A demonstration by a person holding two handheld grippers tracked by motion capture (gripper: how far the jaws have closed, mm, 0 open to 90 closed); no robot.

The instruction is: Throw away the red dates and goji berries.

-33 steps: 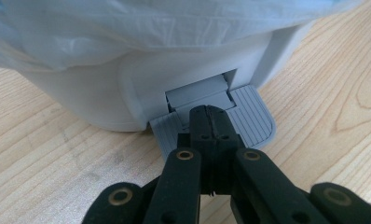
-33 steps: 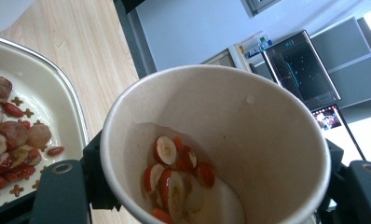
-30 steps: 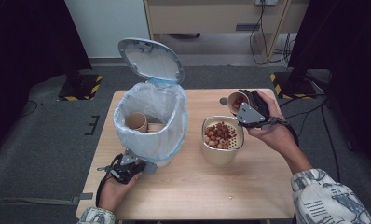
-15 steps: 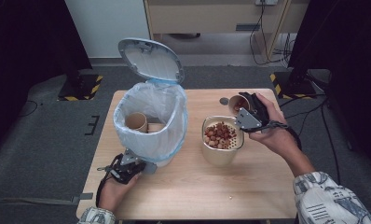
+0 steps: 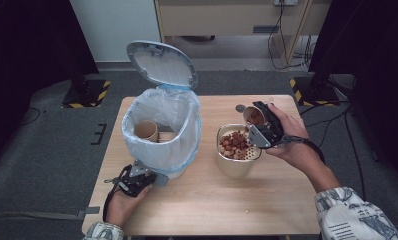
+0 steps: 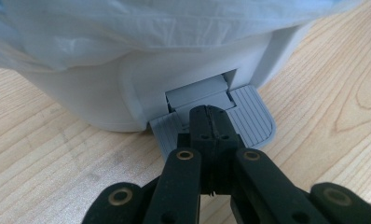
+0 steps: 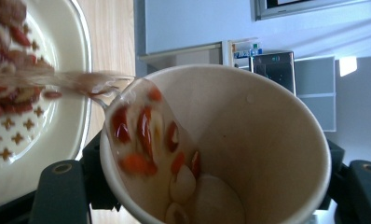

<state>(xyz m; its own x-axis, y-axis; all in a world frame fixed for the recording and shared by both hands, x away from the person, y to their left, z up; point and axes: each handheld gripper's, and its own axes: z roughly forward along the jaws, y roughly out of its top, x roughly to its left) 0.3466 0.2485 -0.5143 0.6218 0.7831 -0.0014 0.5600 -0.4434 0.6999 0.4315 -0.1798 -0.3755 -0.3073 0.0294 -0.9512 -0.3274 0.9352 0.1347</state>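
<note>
Wooden table [image 5: 267, 200] (grey floor [image 5: 42, 150] around).

A lab: hazard-striped stand bases [image 5: 87, 96], trailing cables [image 5: 282, 30], grey floor.

table [image 5: 287, 200]: light wood | floor [image 5: 47, 150]: grey carpet | cables [image 5: 282, 30]: by back cabinet [image 5: 227, 17]

Two hand-held black grippers, patterned sleeves worn

Left gripper [image 6: 210, 122] is built of black link arms, brass-ringed pivots seen along them; right gripper [image 5: 261, 131] carries a grey three-cornered plate, a black cable trailed past the wrist. Pale sleeves [image 5: 354, 217] printed with dark grey-blue drawings are worn on both forearms.
</note>
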